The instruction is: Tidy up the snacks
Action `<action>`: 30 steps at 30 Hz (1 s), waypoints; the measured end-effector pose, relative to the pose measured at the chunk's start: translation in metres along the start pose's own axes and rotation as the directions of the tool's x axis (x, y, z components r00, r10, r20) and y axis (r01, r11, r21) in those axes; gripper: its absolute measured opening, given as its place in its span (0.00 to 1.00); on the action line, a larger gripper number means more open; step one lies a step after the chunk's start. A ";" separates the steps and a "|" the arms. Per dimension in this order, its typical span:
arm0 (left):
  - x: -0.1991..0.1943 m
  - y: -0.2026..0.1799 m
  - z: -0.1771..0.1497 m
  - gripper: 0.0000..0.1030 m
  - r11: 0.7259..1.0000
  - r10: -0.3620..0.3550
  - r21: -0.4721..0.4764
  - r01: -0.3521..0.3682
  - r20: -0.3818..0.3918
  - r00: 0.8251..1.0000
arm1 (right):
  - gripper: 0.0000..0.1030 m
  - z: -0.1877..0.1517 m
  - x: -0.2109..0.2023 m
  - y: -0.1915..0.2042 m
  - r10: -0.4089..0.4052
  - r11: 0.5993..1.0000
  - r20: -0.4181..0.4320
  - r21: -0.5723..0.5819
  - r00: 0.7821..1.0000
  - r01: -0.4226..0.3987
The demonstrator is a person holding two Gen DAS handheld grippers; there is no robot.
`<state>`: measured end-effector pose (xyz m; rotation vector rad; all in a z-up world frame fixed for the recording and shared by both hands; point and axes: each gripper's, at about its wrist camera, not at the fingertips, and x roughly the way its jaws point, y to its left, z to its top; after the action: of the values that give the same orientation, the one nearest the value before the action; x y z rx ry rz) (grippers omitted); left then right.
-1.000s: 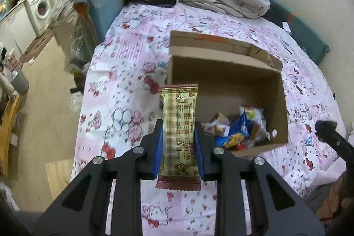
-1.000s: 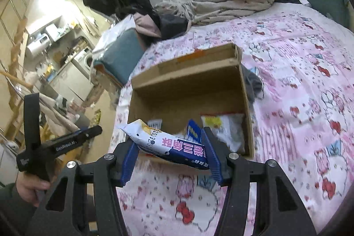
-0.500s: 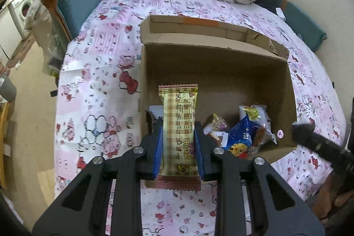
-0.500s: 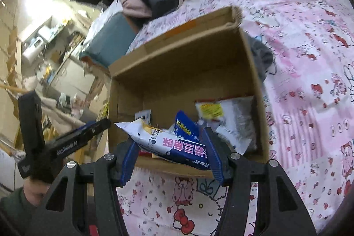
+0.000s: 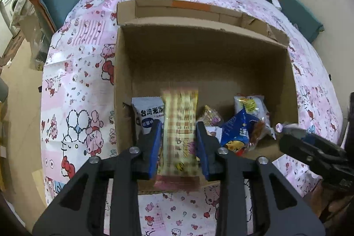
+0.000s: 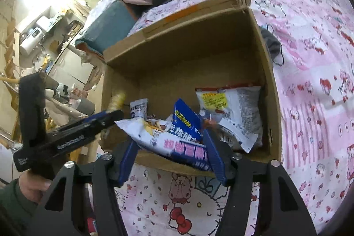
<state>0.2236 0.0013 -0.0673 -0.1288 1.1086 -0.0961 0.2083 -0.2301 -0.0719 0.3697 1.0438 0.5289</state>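
Pink Hello Kitty bedspread (image 5: 73, 90), cardboard box (image 5: 205, 59), left tool (image 5: 179, 143) apart around blurred plaid bar (image 5: 179, 125), right tool (image 6: 170, 154) clamping white-blue Chinese-lettered packet (image 6: 168, 138).

Black jaws, blue pads (image 5: 154, 147), silver screws (image 5: 134, 149)

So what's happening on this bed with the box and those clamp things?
A person is sorting snacks into a cardboard box on the bed. The left gripper has a yellow bar between its jaws over the box; it looks blurred, perhaps dropping. The right gripper holds a white-and-blue packet at the near rim.
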 end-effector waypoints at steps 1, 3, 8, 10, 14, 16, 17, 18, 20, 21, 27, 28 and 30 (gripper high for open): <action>0.000 0.000 0.000 0.42 1.000 0.001 -0.003 -0.001 -0.002 1.000 | 0.78 0.000 -0.003 0.001 -0.005 1.000 0.012 -0.009 1.000 0.006; -0.002 0.001 -0.001 0.72 1.000 0.000 -0.002 0.000 0.001 1.000 | 0.99 0.001 -0.008 0.002 -0.011 1.000 0.045 -0.013 0.999 0.012; -0.022 0.001 -0.005 0.76 1.000 0.019 0.020 -0.021 0.077 0.997 | 0.99 0.003 -0.026 0.001 -0.074 0.997 0.111 -0.018 0.991 0.077; -0.033 0.003 -0.008 0.76 0.999 0.036 0.011 -0.038 0.117 0.992 | 0.99 0.004 -0.036 0.003 -0.094 0.995 0.140 -0.005 0.986 0.095; -0.055 0.004 -0.013 0.76 0.998 0.066 0.004 -0.068 0.182 0.981 | 0.99 0.004 -0.060 0.014 -0.160 0.986 0.196 -0.014 0.967 0.166; -0.064 0.001 -0.017 0.76 0.997 0.055 0.044 -0.066 0.212 0.976 | 0.99 0.000 -0.074 0.022 -0.181 0.982 0.213 -0.018 0.960 0.189; -0.067 -0.001 -0.019 0.76 0.995 0.050 0.068 -0.066 0.220 0.974 | 0.99 -0.002 -0.078 0.025 -0.183 0.981 0.216 -0.018 0.959 0.191; -0.071 -0.004 -0.022 0.79 0.994 0.055 0.078 -0.075 0.230 0.972 | 1.00 -0.006 -0.084 0.028 -0.181 0.982 0.219 -0.018 0.959 0.190; -0.080 -0.006 -0.027 0.95 0.993 0.068 0.079 -0.090 0.252 0.965 | 1.00 -0.012 -0.093 0.033 -0.190 0.980 0.220 -0.013 0.957 0.198; -0.084 -0.006 -0.029 1.00 0.993 0.072 0.074 -0.094 0.259 0.963 | 1.00 -0.015 -0.098 0.035 -0.200 0.979 0.220 -0.006 0.955 0.206; -0.112 -0.001 -0.055 1.00 0.995 0.089 0.026 -0.101 0.292 0.952 | 1.00 -0.040 -0.116 0.042 -0.261 0.964 0.230 0.019 0.938 0.264; -0.117 -0.001 -0.060 1.00 0.995 0.089 0.020 -0.100 0.298 0.950 | 1.00 -0.044 -0.117 0.044 -0.272 0.960 0.242 0.005 0.931 0.279; -0.126 -0.001 -0.070 1.00 0.993 0.105 0.012 -0.114 0.316 0.943 | 1.00 -0.053 -0.119 0.049 -0.287 0.953 0.267 -0.019 0.920 0.303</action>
<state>0.1050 0.0144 0.0134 -0.0526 0.7919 0.0081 0.1028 -0.2563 0.0148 0.2147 0.8066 0.2305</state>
